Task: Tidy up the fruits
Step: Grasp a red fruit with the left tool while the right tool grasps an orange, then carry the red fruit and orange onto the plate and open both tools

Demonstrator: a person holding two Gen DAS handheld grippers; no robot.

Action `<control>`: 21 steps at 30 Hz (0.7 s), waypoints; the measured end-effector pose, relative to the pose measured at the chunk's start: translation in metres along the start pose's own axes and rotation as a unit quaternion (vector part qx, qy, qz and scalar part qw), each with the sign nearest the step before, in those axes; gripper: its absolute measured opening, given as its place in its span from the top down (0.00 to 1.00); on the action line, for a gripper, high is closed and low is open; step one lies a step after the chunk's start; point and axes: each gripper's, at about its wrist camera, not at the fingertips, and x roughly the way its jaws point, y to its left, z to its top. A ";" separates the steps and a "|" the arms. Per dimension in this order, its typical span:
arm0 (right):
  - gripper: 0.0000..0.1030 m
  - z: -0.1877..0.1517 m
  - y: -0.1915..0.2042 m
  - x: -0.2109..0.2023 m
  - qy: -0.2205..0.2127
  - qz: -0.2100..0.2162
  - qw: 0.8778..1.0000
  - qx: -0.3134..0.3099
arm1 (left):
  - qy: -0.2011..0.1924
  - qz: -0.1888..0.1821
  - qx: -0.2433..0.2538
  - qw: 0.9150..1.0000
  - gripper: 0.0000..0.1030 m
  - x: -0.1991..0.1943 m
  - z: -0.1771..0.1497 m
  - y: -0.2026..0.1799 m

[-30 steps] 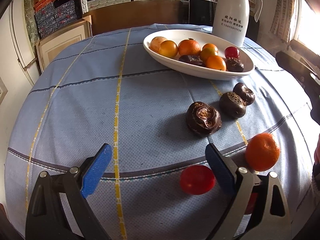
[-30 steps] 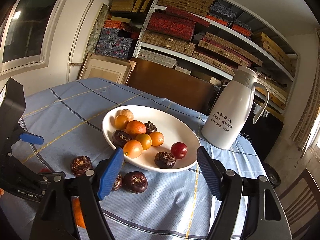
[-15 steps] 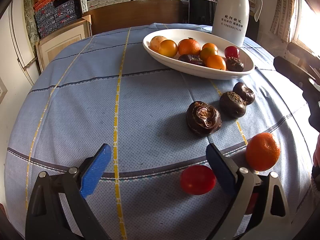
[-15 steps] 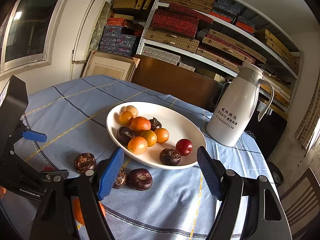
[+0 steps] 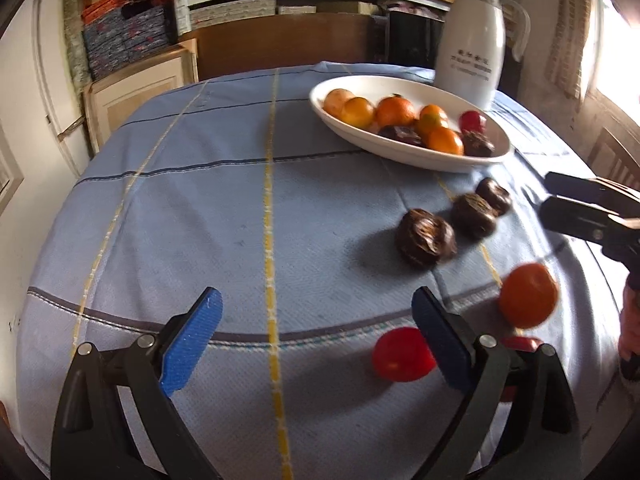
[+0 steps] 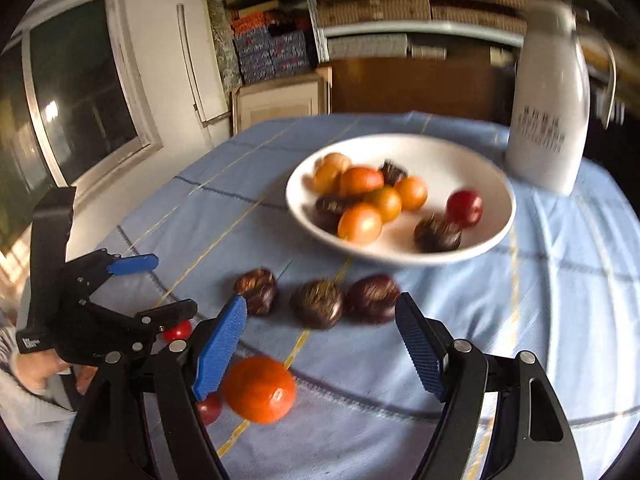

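A: Where were the fruits when you stopped?

B: Three dark brown bumpy round fruits (image 6: 318, 303) sat in a row on the blue checked tablecloth (image 5: 200, 220), near the white oval bowl (image 6: 496, 236). A round orange tangerine (image 6: 259, 388) and a small red tomato (image 5: 402, 354) lay closer to you.

A: And your grippers?

B: Your right gripper (image 6: 320, 344) had its blue pads wide apart, holding nothing. Your left gripper (image 5: 316, 336) was open and empty too.

A: How would the dark fruits feel?

B: Hard and light, I think, though the picture was blurry. They could roll, so you should pinch one across its middle.

A: Was there room?

B: Yes, on the cloth. But the bowl's rim was close, and the fruits almost touched.
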 end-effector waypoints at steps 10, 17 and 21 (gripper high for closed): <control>0.43 -0.020 0.006 0.027 0.076 0.086 0.993 0.042 | 0.029 -0.048 0.069 0.996 0.30 0.005 -0.008 -0.029; 0.59 -0.028 0.013 0.038 0.097 0.127 0.985 0.059 | 0.025 -0.072 0.069 0.995 0.56 0.003 -0.010 -0.032; 0.59 -0.027 0.019 0.037 0.093 0.119 0.987 0.047 | 0.023 -0.088 0.082 0.992 0.73 0.001 -0.010 -0.042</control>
